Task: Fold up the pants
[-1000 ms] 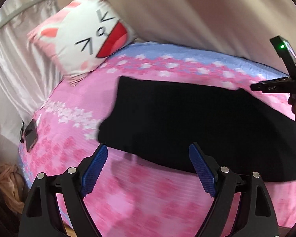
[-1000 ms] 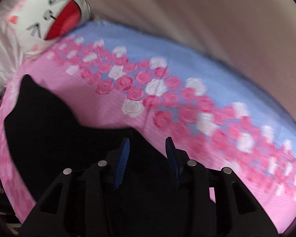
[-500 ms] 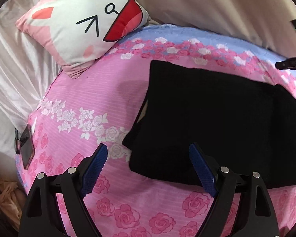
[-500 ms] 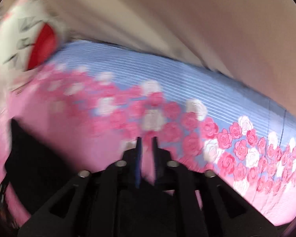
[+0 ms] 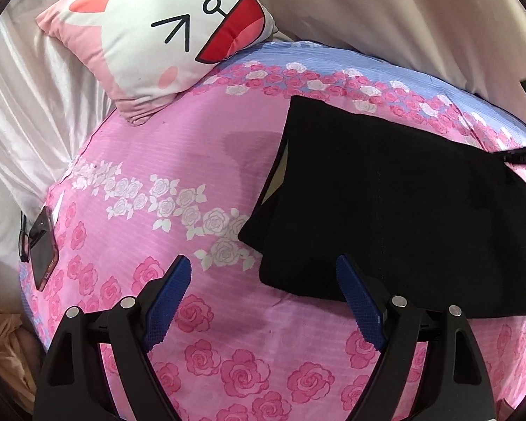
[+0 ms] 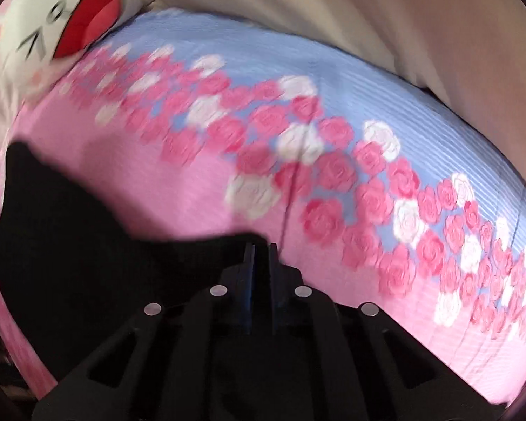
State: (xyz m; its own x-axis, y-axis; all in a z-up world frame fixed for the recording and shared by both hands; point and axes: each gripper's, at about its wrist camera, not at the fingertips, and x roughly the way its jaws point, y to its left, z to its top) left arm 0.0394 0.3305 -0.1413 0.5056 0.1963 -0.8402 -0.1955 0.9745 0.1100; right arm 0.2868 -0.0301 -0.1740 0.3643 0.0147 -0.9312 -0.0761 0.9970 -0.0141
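Observation:
The black pants (image 5: 396, 203) lie folded flat on the pink rose bedspread (image 5: 179, 161). My left gripper (image 5: 263, 301) is open and empty, hovering just in front of the pants' near left corner. In the right wrist view the pants (image 6: 70, 245) spread to the left and under the tool. My right gripper (image 6: 261, 256) is shut, with the black fabric edge right at its tips. That view is blurred. The right tool's body shows at the left wrist view's right edge (image 5: 522, 156).
A cat-face pillow (image 5: 164, 28) leans at the head of the bed. A phone in a pink case (image 5: 42, 245) and glasses lie at the left edge. Cream curtains (image 5: 403, 10) hang behind. The bedspread's far band is blue (image 6: 298, 63).
My right gripper closed from open to shut at the pants' edge. My left gripper moved left and closer, so the pants now sit to the right in its view.

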